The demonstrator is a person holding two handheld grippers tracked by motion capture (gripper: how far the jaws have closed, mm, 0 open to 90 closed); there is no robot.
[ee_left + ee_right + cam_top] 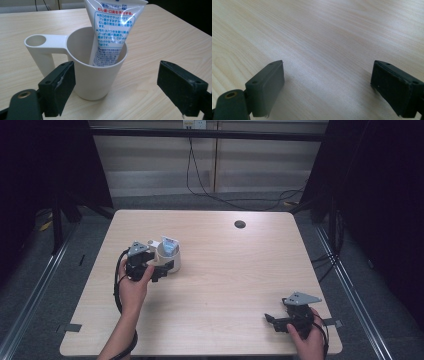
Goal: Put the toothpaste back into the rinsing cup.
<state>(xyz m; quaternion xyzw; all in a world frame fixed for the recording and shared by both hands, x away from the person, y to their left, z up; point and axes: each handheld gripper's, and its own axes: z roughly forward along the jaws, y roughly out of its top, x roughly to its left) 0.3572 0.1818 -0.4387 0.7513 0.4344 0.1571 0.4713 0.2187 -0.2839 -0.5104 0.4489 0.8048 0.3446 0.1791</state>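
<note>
While the left gripper stands with its jaws spread wide at the bottom of the left gripper view, a white cup sits between them, close against the jaw at lower left and clear of the one at lower right. Nothing is clamped. The cup stands upright on the table, filling the middle of that frame, and its flat handle, pierced by a round hole, juts toward the left edge. A toothpaste tube, white with blue and red print, leans inside the cup and rises out through the top of the frame.

From the high view, the left gripper lies left of centre, held by the person's left hand, with a black cable looping down beside the forearm. The cup is just past the jaw tips, the tube poking up from it.

At the lower right of the high view, the right gripper is held by the right hand near the table's front edge, well apart from the cup. Its jaws are likewise spread, and the right gripper in its own view has bare pale wood between them.

Farther up the table in the high view, a small dark round hole sits near the far edge.
</note>
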